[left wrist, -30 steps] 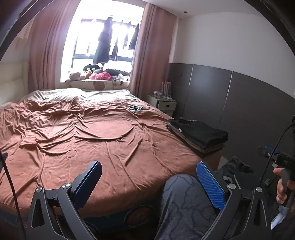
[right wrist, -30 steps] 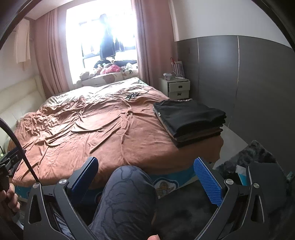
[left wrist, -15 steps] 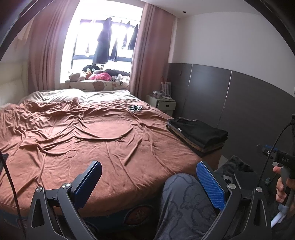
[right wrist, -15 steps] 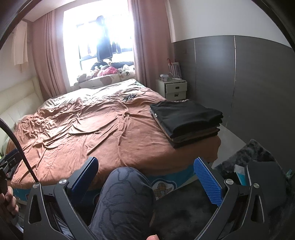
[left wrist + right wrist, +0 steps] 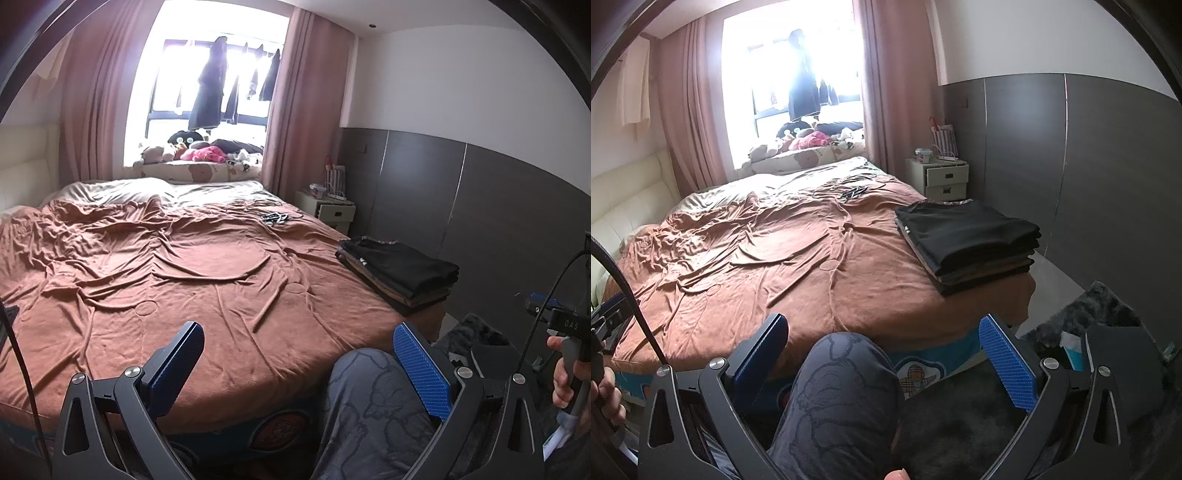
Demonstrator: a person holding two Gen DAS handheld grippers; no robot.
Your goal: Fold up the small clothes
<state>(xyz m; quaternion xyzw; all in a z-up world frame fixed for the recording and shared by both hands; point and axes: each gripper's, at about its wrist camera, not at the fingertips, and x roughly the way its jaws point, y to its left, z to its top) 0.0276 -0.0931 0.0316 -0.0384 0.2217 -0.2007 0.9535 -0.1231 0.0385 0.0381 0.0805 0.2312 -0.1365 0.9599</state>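
Both views shifted slightly; left tongs (image 5: 297,363) and right tongs (image 5: 884,356) gape empty, knee (image 5: 846,384) hiding bed edge

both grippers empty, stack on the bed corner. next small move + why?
Probably fetch the next garment: the jaws of both the left gripper and the right gripper stand open and empty, the folded stack looks tidy, and no loose garment lies on the brown bedspread.

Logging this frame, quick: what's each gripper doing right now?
Left gripper: open, holding nothing.
Right gripper: open, holding nothing.
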